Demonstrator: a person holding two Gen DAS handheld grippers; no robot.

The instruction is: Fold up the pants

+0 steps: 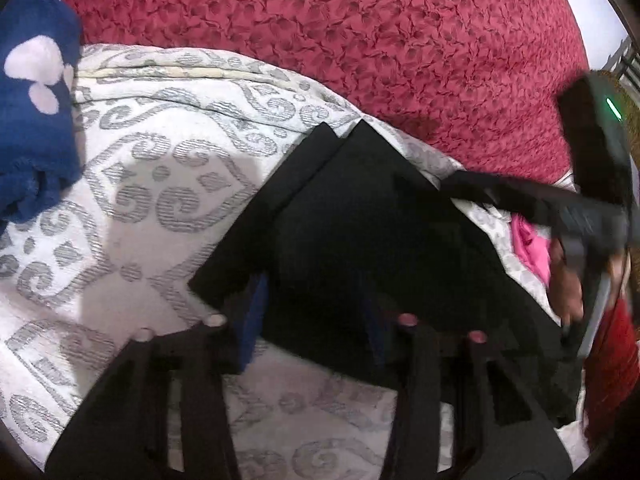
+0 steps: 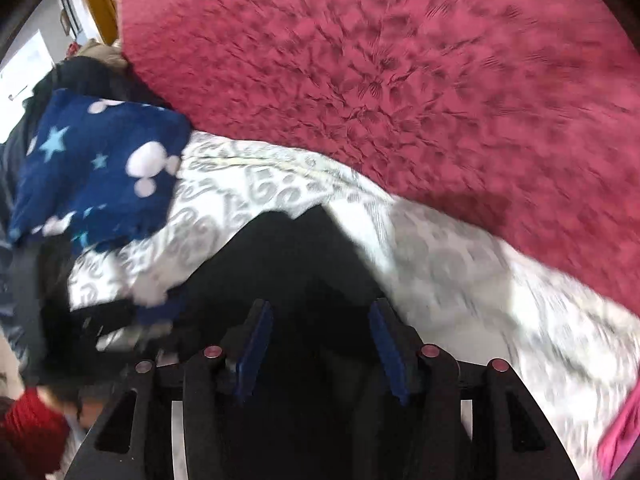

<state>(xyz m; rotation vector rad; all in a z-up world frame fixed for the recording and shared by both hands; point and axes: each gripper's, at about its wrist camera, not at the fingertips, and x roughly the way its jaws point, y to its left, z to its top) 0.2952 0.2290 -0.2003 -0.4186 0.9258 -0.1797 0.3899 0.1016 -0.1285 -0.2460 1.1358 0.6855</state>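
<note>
Blanket in dark blue with white spots is lying at the far left of the left wrist view, on a white cover with grey swirls. Behind the cover, a crimson textured bedspread is filling the top of the view. The black pants are lying flat in the middle on the white cover, folded to a compact shape with straight edges. The left gripper is hovering over the near edge of the pants; its blue-padded fingers are standing apart, and I cannot tell if they are touching the cloth. At the right, the right gripper is reaching in over the far corner of the pants, blurred, with a hand and a red sleeve behind it. A pink cloth is lying just beside the pants there.

In the right wrist view, the picture is blurred. The blue blanket is at the left and the pants are in the middle, under the right gripper. Its fingers are also standing open, with nothing clamped between them.
</note>
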